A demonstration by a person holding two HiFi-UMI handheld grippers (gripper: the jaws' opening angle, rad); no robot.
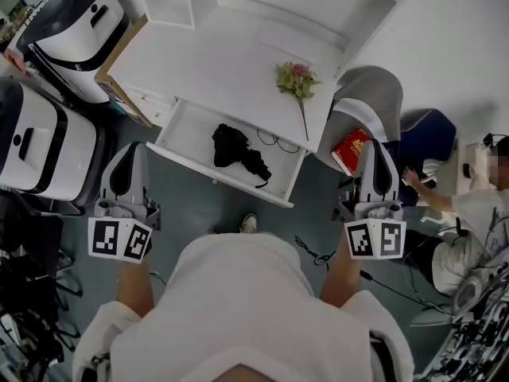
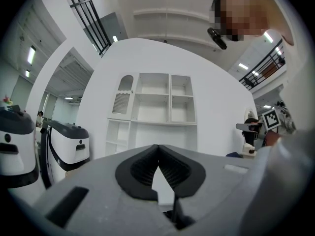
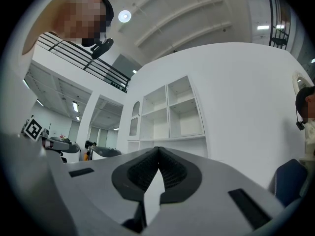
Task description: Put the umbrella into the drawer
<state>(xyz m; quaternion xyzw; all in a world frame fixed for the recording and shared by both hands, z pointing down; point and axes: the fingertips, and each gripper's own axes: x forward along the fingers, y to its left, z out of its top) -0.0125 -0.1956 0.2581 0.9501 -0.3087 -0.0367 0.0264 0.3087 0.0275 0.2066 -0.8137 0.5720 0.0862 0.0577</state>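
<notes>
The black folded umbrella [image 1: 237, 153] lies inside the open white drawer [image 1: 181, 159], which is pulled out from the white desk [image 1: 215, 62]. My left gripper [image 1: 131, 150] hangs just left of the drawer's front corner, apart from it. Over at the drawer's right, my right gripper [image 1: 374, 145] is level with a grey chair. Both point forward, held away from the umbrella. In the left gripper view the left gripper [image 2: 157, 147] has its jaws closed together with nothing between them. The right gripper [image 3: 157, 150] in its own view is shut and empty too.
A flower sprig [image 1: 297, 80] lies on the desk top. A red book [image 1: 352, 149] rests on the grey chair [image 1: 371, 94]. Two white machines [image 1: 75, 26] stand at the left. A seated person [image 1: 477, 209] and floor cables [image 1: 314, 253] are at the right. White shelves [image 2: 156, 104] rise ahead.
</notes>
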